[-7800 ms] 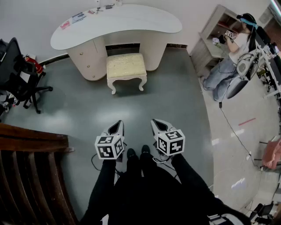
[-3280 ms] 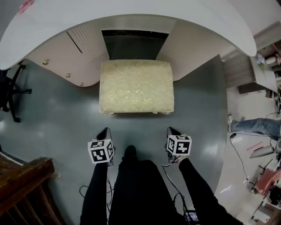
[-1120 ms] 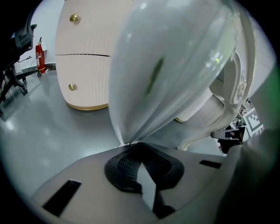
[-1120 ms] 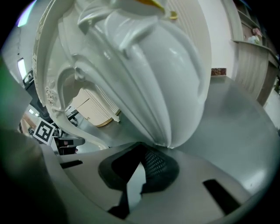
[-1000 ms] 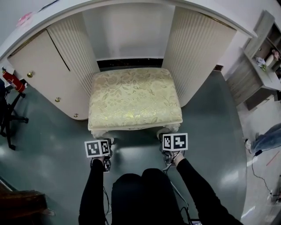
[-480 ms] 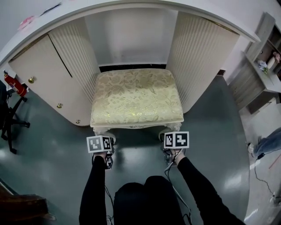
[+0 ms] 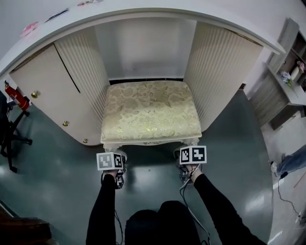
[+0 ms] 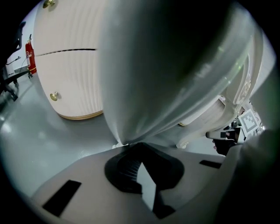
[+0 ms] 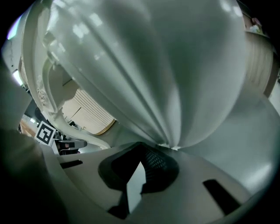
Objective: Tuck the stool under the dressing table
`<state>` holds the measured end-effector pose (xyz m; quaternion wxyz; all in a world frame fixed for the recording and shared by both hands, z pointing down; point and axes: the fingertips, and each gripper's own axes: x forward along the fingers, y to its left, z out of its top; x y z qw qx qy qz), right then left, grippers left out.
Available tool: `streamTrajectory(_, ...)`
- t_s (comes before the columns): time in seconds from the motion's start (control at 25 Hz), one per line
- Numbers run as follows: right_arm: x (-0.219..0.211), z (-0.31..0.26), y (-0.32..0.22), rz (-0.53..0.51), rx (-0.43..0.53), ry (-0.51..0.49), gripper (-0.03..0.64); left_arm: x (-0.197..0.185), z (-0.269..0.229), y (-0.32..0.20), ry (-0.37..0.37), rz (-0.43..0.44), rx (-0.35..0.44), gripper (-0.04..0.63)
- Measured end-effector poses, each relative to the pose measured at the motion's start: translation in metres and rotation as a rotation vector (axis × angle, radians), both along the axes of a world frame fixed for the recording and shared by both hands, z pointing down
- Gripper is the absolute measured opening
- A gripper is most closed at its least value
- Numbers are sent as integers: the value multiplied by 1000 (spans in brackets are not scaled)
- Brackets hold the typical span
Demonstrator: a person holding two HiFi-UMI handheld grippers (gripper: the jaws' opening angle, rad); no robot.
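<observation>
The stool (image 7: pixel 150 112), with a cream floral cushion and white curved legs, stands in the knee space of the white dressing table (image 7: pixel 143 12), its front part sticking out. My left gripper (image 7: pixel 114 157) is at the front left leg and my right gripper (image 7: pixel 185 154) at the front right leg. Their marker cubes hide the jaws in the head view. In the left gripper view the white leg (image 8: pixel 166 65) fills the space between the jaws. The right gripper view shows the other leg (image 9: pixel 166 65) the same way. Both grippers look shut on the legs.
Ribbed table pedestals flank the stool, the left one (image 7: pixel 48 91) with brass knobs. A black office chair (image 7: pixel 9 129) and a red extinguisher (image 7: pixel 12 91) stand at the left. A grey shelf unit (image 7: pixel 287 81) is at the right. Cables trail on the grey floor behind the grippers.
I walked up to the stool and set both grippers on its front legs. Over the last second the stool has slid a little further in between the pedestals.
</observation>
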<state>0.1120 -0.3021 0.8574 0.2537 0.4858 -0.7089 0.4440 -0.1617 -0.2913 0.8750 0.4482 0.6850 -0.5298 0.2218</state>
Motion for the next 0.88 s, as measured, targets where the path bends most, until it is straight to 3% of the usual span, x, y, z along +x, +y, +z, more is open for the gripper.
streamTrajectory(0.24,-1,0,-2,-7,2,-5,5,-2,0,0,-19,-7,7,8)
streamTrajectory(0.36,2,4,7,-54,-1,46,5,-2,-3,3,-21,-31,23,8)
streamTrajectory(0.52,3,6,36,-100,4,38,5,4,-12,18,-10,-27,54,8)
streamTrajectory(0.68,6,-12,55,-97,99,11,5,17,-35,36,12,20,156,8)
streamTrajectory(0.88,9,-43,70,-105,216,11,5,29,-68,60,-90,95,264,8)
